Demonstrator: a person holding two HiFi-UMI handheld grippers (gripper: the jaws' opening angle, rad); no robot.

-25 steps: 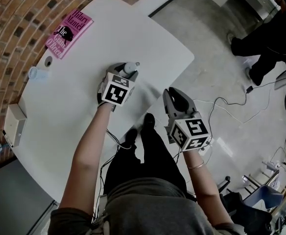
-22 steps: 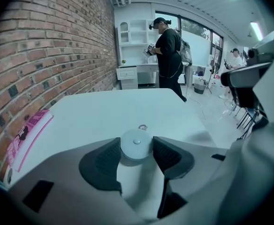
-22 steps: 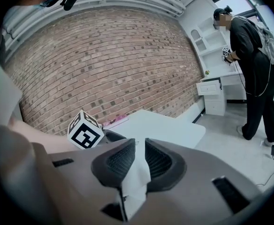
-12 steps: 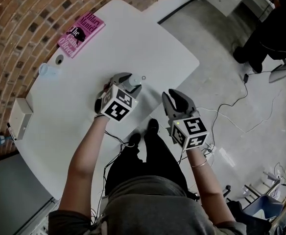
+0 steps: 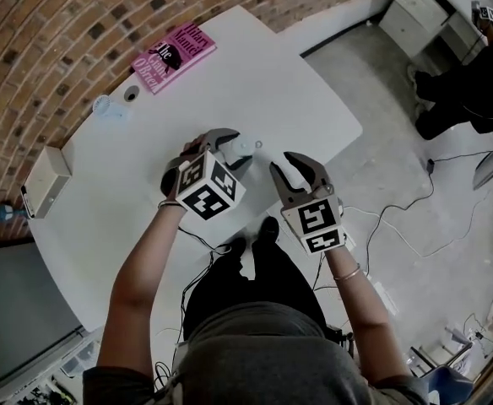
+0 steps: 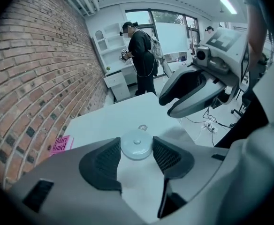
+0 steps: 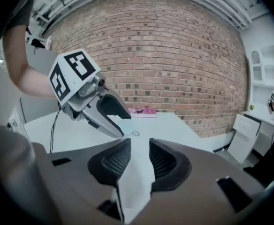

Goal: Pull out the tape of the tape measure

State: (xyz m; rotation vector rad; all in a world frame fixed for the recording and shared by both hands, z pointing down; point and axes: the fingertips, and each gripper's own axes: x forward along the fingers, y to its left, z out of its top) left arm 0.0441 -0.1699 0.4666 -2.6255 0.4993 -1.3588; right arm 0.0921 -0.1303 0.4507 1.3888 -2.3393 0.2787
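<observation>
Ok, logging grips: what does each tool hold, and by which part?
Left tool clamps the tape measure by its opposite sides. Right tool, whose jaws have just been opening, holds nothing.

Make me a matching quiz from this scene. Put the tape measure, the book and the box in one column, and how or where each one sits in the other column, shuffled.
Things:
1. tape measure
2. book
3. box

States:
A. pink, lying flat
B. pale, at the left corner of the table in the head view
C. gripped between the jaws of the left gripper

Pairs: 1-C, 2-A, 3-B
</observation>
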